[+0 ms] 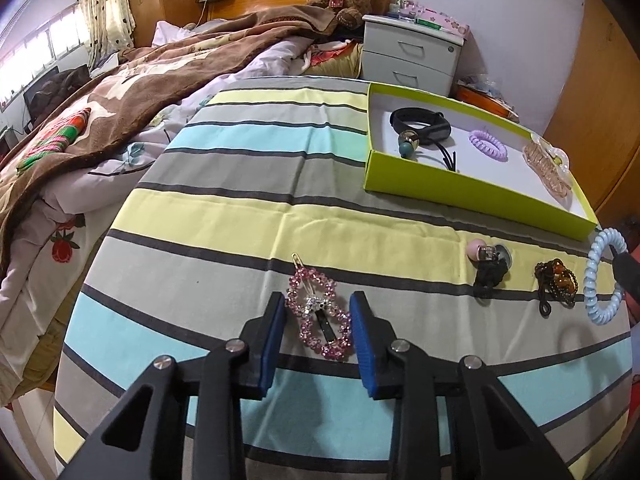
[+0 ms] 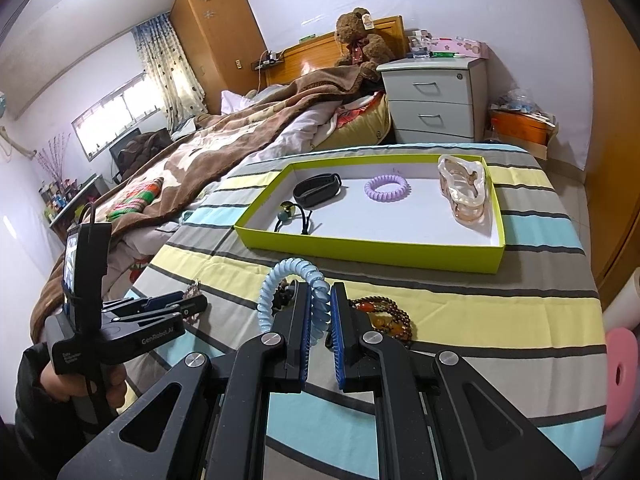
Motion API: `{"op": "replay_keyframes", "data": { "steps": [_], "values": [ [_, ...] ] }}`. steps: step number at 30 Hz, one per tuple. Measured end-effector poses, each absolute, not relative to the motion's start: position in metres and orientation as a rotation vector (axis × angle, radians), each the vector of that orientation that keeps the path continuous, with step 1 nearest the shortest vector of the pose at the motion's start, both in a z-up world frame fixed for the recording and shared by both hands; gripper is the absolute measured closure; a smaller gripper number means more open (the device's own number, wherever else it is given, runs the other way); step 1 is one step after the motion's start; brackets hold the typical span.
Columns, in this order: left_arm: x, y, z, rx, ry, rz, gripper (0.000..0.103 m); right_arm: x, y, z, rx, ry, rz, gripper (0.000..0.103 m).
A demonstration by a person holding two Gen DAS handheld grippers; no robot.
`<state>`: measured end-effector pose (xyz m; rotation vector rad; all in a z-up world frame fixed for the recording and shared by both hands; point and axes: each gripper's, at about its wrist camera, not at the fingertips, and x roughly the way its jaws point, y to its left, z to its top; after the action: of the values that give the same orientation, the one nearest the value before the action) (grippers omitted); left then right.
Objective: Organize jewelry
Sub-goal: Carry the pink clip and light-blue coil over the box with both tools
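My left gripper (image 1: pixel 317 300) is open, its blue pads on either side of a pink rhinestone hair clip (image 1: pixel 320 316) lying on the striped cloth. My right gripper (image 2: pixel 320 292) is shut on a light blue spiral hair tie (image 2: pixel 294 292), also seen at the right edge of the left wrist view (image 1: pixel 604 276). A green-walled tray (image 2: pixel 400 254) holds a black band (image 2: pixel 318 190), a beaded black hair tie (image 2: pixel 296 214), a purple spiral tie (image 2: pixel 387 187) and a clear pink claw clip (image 2: pixel 464 186). A brown bead bracelet (image 2: pixel 388 318) and a black hair tie with charms (image 1: pixel 488 264) lie on the cloth.
The striped cloth (image 1: pixel 240 216) covers the table. A bed with a brown blanket (image 1: pixel 132 92) lies to the left. A white nightstand (image 2: pixel 436 100) stands behind the table. The left gripper shows in the right wrist view (image 2: pixel 188 304).
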<state>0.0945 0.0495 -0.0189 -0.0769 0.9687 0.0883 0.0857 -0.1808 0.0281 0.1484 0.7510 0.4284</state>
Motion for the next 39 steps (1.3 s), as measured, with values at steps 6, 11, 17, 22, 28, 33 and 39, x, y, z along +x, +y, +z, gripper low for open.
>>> {"op": "replay_keyframes", "data": {
  "steps": [6, 11, 17, 22, 28, 33, 39],
  "values": [
    [0.091, 0.051, -0.017, -0.082, 0.964, 0.073, 0.069, 0.086, -0.182, 0.029, 0.149, 0.75, 0.427, 0.093],
    [0.089, 0.052, -0.012, -0.089, 0.953, 0.063, 0.069, 0.086, -0.184, 0.031, 0.151, 0.753, 0.419, 0.093],
    [0.085, 0.052, -0.003, -0.095, 0.928, 0.048, 0.069, 0.084, -0.184, 0.032, 0.149, 0.75, 0.415, 0.093],
    [0.081, 0.055, 0.004, -0.116, 0.91, 0.019, 0.069, 0.08, -0.183, 0.036, 0.152, 0.735, 0.414, 0.093],
    [0.079, 0.053, 0.015, -0.125, 0.888, -0.01, 0.069, 0.077, -0.184, 0.044, 0.152, 0.719, 0.401, 0.093],
    [0.083, 0.052, 0.029, -0.121, 0.862, -0.029, 0.069, 0.082, -0.184, 0.055, 0.149, 0.706, 0.382, 0.093],
    [0.095, 0.05, 0.046, -0.126, 0.832, -0.051, 0.069, 0.095, -0.184, 0.066, 0.141, 0.692, 0.359, 0.093]
  ]
}}
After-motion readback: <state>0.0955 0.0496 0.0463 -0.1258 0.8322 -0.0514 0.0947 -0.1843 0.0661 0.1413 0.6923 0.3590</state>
